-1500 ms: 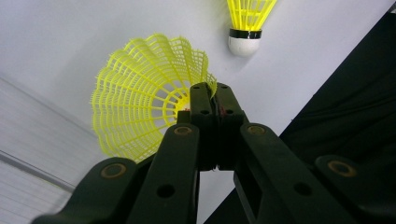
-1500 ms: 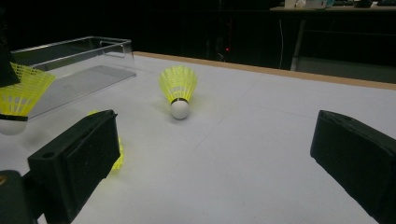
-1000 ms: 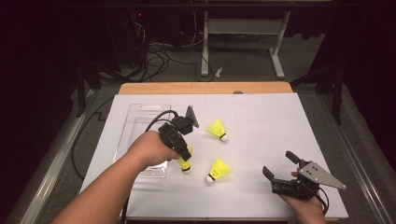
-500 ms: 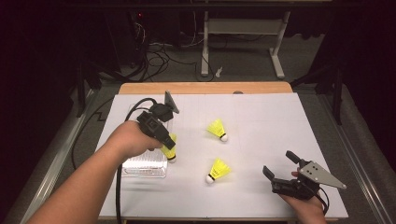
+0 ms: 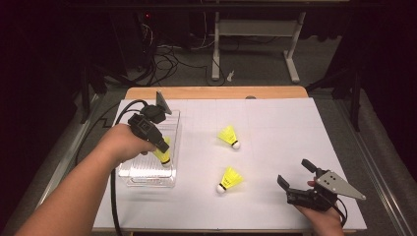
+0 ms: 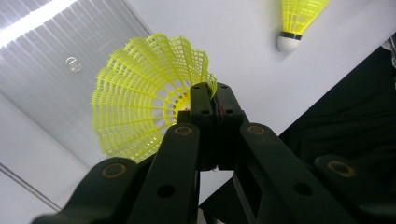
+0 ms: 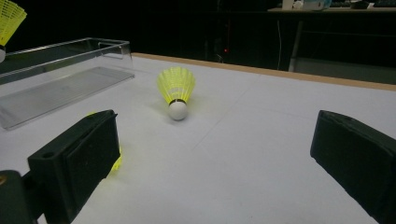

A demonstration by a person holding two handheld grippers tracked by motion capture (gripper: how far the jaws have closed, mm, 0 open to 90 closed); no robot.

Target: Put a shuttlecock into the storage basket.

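**L gripper holds shuttlecock over tray**

High view: left gripper (image 5: 164,147) over clear tray (image 5: 129,179) nr desk's left edge, jaws pinched on yellow shuttlecock (image 5: 163,155); two more shuttlecocks (image 5: 229,136), (image 5: 229,179) mid-desk; right gripper (image 5: 295,181) nr front-right corner, jaws apart, empty.
Left gripper view: grip is on skirt rim only; risk: thin mesh slips or lands outside tray.
Right gripper view: jaws wide apart, nearest shuttlecock (image 7: 177,91) ahead.
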